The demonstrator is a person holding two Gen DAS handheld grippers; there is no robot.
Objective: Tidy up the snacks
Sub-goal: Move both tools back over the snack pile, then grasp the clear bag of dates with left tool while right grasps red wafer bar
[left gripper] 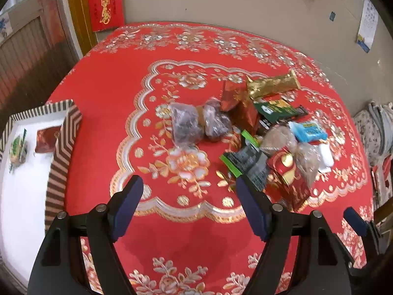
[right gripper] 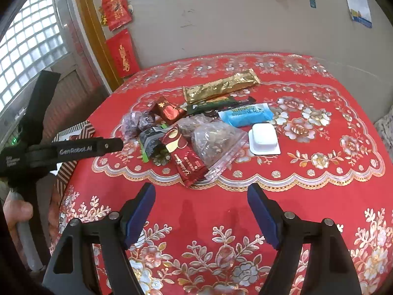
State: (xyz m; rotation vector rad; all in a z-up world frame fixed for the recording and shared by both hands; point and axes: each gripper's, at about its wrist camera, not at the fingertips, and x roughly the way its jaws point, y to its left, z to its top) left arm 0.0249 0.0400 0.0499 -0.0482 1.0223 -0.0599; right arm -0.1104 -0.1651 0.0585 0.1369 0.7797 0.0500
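Both tongs hang spread apart and hold nothing above a table (left gripper: pixel 103 113) covered in a red cloth with gold and silver flowers. The left tongs (left gripper: pixel 189 196) hover over bare cloth, with the snack pile ahead and to their right. The right tongs (right gripper: pixel 201 204) hover just short of the pile's near edge.

The snacks lie heaped together near the middle of the table. A long gold packet (right gripper: pixel 221 86) lies at the far side, with a dark green packet (right gripper: pixel 216 104) just beside it. A blue packet (right gripper: pixel 245 116) sits to the right, and a white blister tray (right gripper: pixel 263 139) lies near it on the cloth. A clear zip bag (right gripper: pixel 216 142) of brownish pieces rests in the middle, touching a red wrapper with gold script (right gripper: pixel 188 162). A clear bag of dark purple pieces (left gripper: pixel 186 125) lies at the pile's left end.

At the table's left edge stands a striped box (left gripper: pixel 64 147) with a white interior. Inside it lie a small red packet (left gripper: pixel 46 140) and a green-patterned packet (left gripper: pixel 17 150), apart from each other.
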